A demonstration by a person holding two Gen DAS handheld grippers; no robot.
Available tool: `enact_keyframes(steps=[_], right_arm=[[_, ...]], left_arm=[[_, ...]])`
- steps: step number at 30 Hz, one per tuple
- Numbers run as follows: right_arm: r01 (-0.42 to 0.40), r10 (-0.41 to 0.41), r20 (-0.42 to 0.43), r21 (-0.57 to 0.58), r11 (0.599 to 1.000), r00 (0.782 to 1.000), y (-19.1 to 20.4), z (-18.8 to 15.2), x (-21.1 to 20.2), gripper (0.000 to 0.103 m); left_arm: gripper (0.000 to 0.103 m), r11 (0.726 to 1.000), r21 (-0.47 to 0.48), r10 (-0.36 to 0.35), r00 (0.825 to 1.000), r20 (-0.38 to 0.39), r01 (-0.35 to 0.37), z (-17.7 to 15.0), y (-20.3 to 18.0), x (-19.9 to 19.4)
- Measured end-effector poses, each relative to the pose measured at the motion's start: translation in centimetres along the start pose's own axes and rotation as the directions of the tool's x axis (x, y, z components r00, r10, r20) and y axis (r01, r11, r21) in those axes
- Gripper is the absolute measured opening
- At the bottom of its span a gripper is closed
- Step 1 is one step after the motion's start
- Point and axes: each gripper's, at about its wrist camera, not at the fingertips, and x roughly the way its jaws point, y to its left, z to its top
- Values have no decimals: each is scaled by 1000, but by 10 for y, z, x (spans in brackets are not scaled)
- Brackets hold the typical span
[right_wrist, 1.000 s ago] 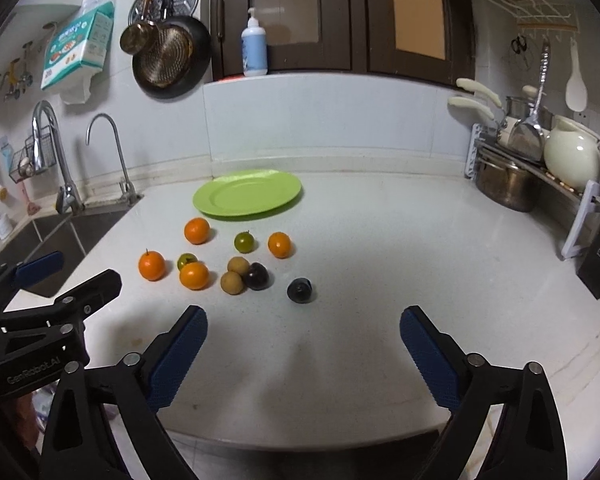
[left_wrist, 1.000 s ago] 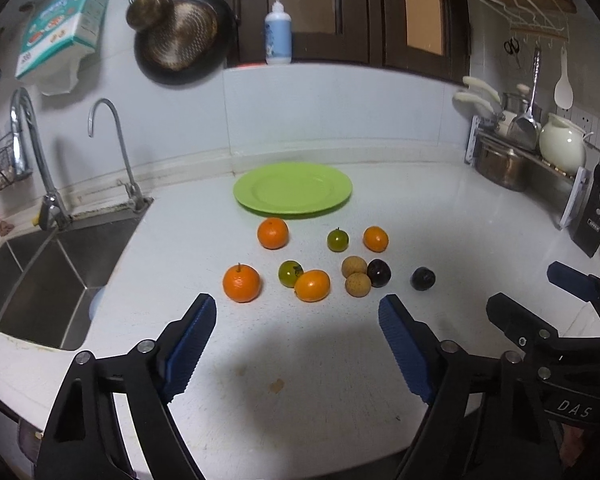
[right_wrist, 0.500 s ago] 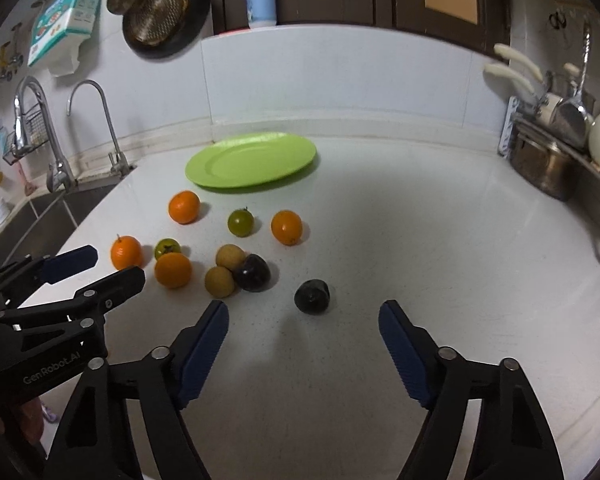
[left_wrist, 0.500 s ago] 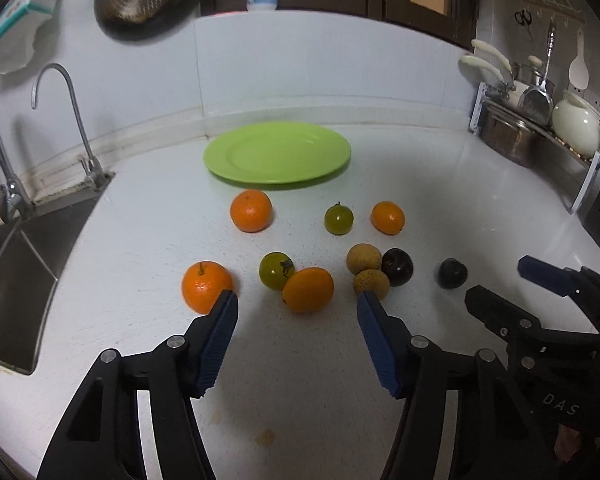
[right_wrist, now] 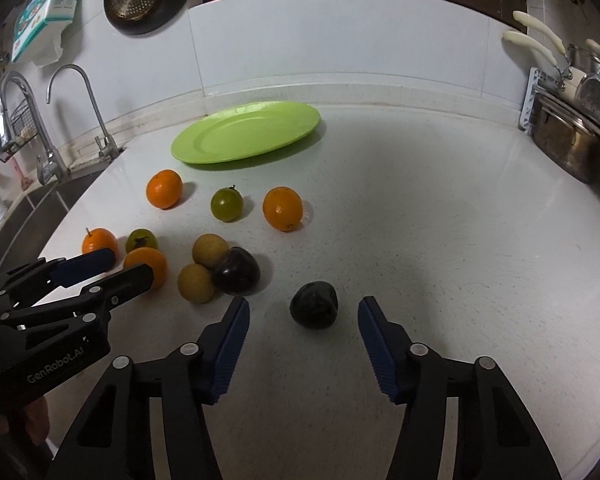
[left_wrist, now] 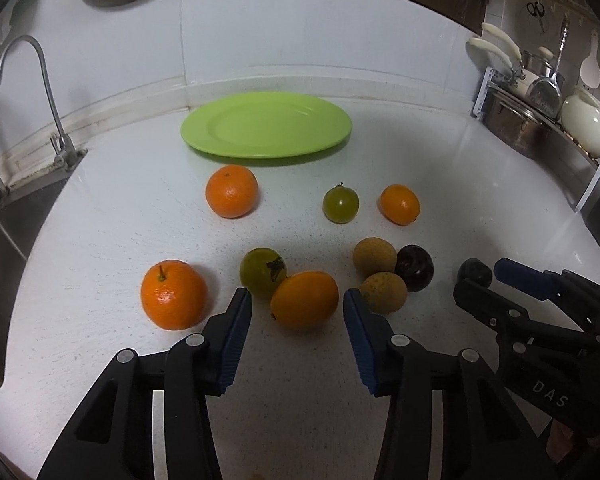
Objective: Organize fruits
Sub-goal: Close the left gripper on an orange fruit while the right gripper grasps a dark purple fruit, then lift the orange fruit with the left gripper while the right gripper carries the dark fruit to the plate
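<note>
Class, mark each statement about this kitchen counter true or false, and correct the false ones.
1. The green plate holds no fruit. True.
2. The left gripper is clamped on an orange. False: its jaws have been closing, but its pads flank the near orange without touching.
3. A dark fruit lies alone ahead of the right gripper. True.
4. All fruits are orange. False: some are green, tan or dark.

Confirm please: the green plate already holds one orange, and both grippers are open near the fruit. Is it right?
Not quite. The green plate holds nothing; every orange lies on the counter, as the left wrist view shows. The left gripper and right gripper are indeed open near the fruit.
</note>
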Motion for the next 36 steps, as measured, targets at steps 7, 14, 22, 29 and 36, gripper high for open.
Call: enact_keyframes(steps=[7,14,22,29,36], right_arm=[[-18,18,-22,2,1000,1000,-3,4,10,45],[-23,23,-31,3,1000,999,-5,5,14,34],[-35,34,-17,-13,999,999,-2,9,7,28],[-70,71,30,-49,996,997,10,26,-13,28],[-149,152,48,-76,986,987,26,55,-19,28]], left_arm=[[39,1000,-12,-20,999,-25,20,0,1,8],[37,1000,-5,-24,999,-26,24,0,1,7],[37,999,10,-30,1000,6,30,4,-2,-8],[37,998,44,-40,998,46,38,18,2,-26],[37,995,64,-76,995,60,72,45,14,-42]])
